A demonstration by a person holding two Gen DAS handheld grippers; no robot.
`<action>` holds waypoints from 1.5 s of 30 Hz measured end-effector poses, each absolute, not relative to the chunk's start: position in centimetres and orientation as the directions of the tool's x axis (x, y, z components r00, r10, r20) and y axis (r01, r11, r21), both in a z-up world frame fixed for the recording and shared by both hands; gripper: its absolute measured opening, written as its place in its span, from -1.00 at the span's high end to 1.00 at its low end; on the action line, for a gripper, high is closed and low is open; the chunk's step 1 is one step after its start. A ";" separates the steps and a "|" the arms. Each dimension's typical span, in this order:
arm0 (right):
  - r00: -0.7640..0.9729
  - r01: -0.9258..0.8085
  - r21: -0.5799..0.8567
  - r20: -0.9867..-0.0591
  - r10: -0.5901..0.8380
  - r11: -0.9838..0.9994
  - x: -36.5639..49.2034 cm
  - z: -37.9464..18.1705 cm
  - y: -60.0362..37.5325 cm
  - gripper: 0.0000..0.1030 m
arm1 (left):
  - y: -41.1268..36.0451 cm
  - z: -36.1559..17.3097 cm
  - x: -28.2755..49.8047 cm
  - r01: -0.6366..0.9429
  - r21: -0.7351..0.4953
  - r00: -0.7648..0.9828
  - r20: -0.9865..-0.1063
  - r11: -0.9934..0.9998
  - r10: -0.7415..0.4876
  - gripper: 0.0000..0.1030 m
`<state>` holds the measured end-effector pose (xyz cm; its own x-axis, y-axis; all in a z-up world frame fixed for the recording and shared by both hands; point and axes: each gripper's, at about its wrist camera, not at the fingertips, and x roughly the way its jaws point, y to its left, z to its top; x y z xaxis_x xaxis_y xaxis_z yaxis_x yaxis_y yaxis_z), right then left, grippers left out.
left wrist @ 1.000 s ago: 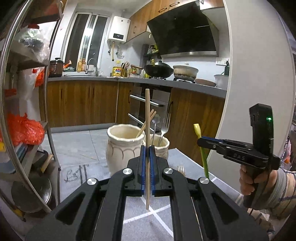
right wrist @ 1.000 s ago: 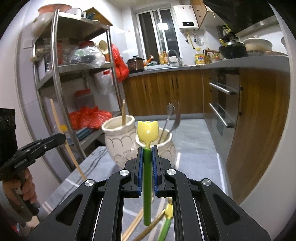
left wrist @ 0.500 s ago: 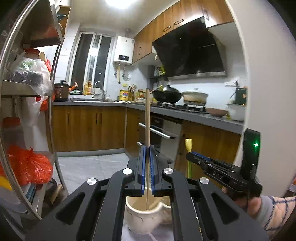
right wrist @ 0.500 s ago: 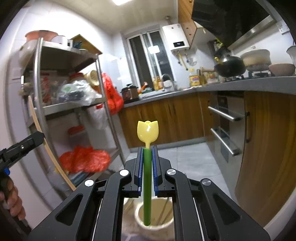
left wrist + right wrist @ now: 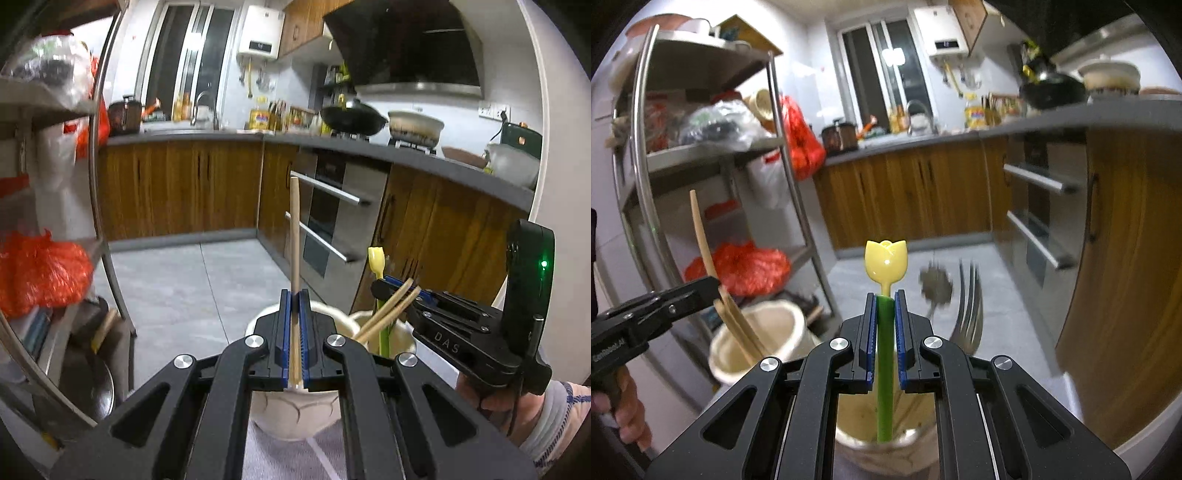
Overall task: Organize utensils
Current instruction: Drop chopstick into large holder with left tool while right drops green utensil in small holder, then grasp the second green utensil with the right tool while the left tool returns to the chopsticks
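My left gripper (image 5: 294,295) is shut on a wooden chopstick (image 5: 294,236), held upright with its lower end inside a cream ceramic jar (image 5: 295,413). Two more chopsticks (image 5: 388,312) lean in that jar. My right gripper (image 5: 885,295) is shut on a green utensil with a yellow tulip end (image 5: 885,258), its lower end inside a second cream jar (image 5: 871,439). A fork (image 5: 969,306) and a spoon (image 5: 936,286) stand in that jar. The left gripper (image 5: 713,286) and the first jar (image 5: 757,343) show at left in the right wrist view.
A metal shelf rack (image 5: 783,158) with red bags (image 5: 738,267) stands at left. Wooden cabinets and an oven (image 5: 325,221) line the back and right. The jars sit on a grey cloth (image 5: 280,458) with white lines.
Both grippers have come down from a raised position over the jars. The lower ends of the chopstick and the green utensil now sit inside the jar mouths.
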<state>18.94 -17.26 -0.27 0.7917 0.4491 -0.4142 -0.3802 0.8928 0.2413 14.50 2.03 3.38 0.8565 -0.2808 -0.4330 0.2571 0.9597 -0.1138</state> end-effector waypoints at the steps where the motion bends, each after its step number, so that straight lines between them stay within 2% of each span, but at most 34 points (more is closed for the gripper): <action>1: 0.787 -0.382 0.242 -0.422 0.451 0.892 18.9 -0.5 -17.2 0.80 | 2.0 3.1 14.6 0.258 -0.116 0.851 -0.442 0.959 -0.282 0.92; 9: 0.749 -0.389 0.253 -0.473 0.464 0.886 18.8 -1.8 -17.2 0.78 | 1.6 2.3 14.5 0.253 -0.092 0.845 -0.464 0.963 -0.266 0.92; 13: 0.758 -0.402 0.256 -0.446 0.476 0.879 18.0 -0.8 -17.7 0.64 | 1.7 3.0 14.2 0.245 -0.087 0.850 -0.460 0.966 -0.257 0.88; 17: 0.771 -0.406 0.255 -0.419 0.479 0.878 16.8 0.2 -18.5 0.55 | 2.1 3.6 13.3 0.245 -0.085 0.856 -0.448 0.966 -0.257 0.64; 21: 0.784 -0.408 0.253 -0.395 0.478 0.877 14.9 1.3 -19.8 0.40 | 2.5 3.8 11.8 0.253 -0.073 0.857 -0.446 0.965 -0.259 0.58; 22: 0.788 -0.406 0.245 -0.394 0.473 0.880 14.5 1.6 -20.1 0.33 | 2.6 3.8 11.5 0.254 -0.073 0.857 -0.445 0.965 -0.259 0.47; 24: 0.790 -0.408 0.245 -0.388 0.475 0.880 13.8 2.0 -20.9 0.17 | 2.9 3.7 10.5 0.250 -0.076 0.860 -0.440 0.965 -0.258 0.07; 26: 0.785 -0.403 0.257 -0.396 0.476 0.878 13.0 2.1 -21.8 -0.30 | 3.2 3.6 9.7 0.253 -0.079 0.860 -0.439 0.964 -0.261 -0.08; 27: 0.782 -0.403 0.264 -0.399 0.479 0.877 12.8 2.2 -22.1 -0.45 | 3.3 3.5 9.5 0.253 -0.079 0.858 -0.441 0.964 -0.261 -0.21; 28: 0.777 -0.404 0.273 -0.401 0.485 0.873 12.4 2.1 -22.5 -0.71 | 3.4 3.4 9.1 0.251 -0.076 0.857 -0.446 0.965 -0.258 -0.32; 29: 0.774 -0.404 0.280 -0.402 0.489 0.871 12.1 2.1 -22.8 -0.83 | 3.4 3.2 8.8 0.245 -0.073 0.857 -0.449 0.967 -0.251 -0.55; 30: 0.774 -0.400 0.281 -0.407 0.486 0.872 11.8 2.1 -23.2 -0.84 | 3.4 3.1 8.3 0.242 -0.070 0.859 -0.449 0.968 -0.247 -0.71; 33: 0.780 -0.373 0.260 -0.432 0.453 0.891 10.7 1.7 -23.8 -0.90 | 3.7 2.7 7.3 0.247 -0.073 0.856 -0.451 0.966 -0.253 -0.89; 45: 0.716 -0.278 0.159 -0.623 0.314 0.948 6.9 -3.5 -24.7 -0.90 | 2.3 -1.1 4.2 0.269 -0.047 0.793 -0.555 0.962 -0.249 -0.89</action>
<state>6.86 -24.69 -3.46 0.7163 0.3142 -0.6231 -0.2777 0.9475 0.1585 4.21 2.26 -1.12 0.7933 -0.2493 -0.5554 0.2691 0.9619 -0.0474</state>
